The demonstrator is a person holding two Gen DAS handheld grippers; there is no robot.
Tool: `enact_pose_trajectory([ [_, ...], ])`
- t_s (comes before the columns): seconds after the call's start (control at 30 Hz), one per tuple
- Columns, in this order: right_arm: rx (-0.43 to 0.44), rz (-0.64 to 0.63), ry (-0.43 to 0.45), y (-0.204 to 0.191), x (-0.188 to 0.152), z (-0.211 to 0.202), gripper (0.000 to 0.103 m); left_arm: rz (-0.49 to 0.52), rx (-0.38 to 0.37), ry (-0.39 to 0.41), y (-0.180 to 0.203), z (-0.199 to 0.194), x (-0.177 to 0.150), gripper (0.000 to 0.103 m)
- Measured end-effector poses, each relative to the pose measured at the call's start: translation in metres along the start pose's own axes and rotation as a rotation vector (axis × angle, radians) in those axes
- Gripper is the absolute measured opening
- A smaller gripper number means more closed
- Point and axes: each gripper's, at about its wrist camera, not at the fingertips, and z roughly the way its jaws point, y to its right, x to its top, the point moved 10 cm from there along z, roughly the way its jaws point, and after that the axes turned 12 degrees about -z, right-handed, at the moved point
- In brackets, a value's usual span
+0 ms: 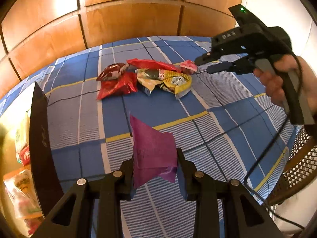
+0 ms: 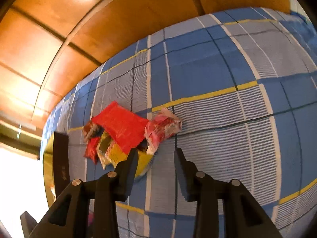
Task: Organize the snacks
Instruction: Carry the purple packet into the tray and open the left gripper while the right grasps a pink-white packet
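Glossy crinkled foil snack packets point(image 1: 146, 79), matt woven checked cloth bedsheet point(image 1: 218, 119), polished wood panelling point(image 1: 128, 19)

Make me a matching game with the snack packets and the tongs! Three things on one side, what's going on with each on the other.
Things:
1. purple packet
2. pink packet
3. right tongs

States:
A. open, nothing between them
B. gripped in the left tongs
C. lying on the checked sheet beside the pile

Pairs: 1-B, 2-C, 3-A
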Motion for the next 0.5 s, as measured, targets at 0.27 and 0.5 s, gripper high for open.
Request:
enact_pose_trajectory([
  [0.27, -0.057, 0.065, -0.005, 0.004, 0.02, 0.036, 0.038, -0.017, -0.007, -0.006, -0.002, 0.003, -0.006, 0.033],
  [0.5, -0.234, -0.15, -0.017, -0.008, 0.024, 0.032, 0.023, -0.051, 0.0, -0.032, -0.012, 0.011, -0.017, 0.033],
])
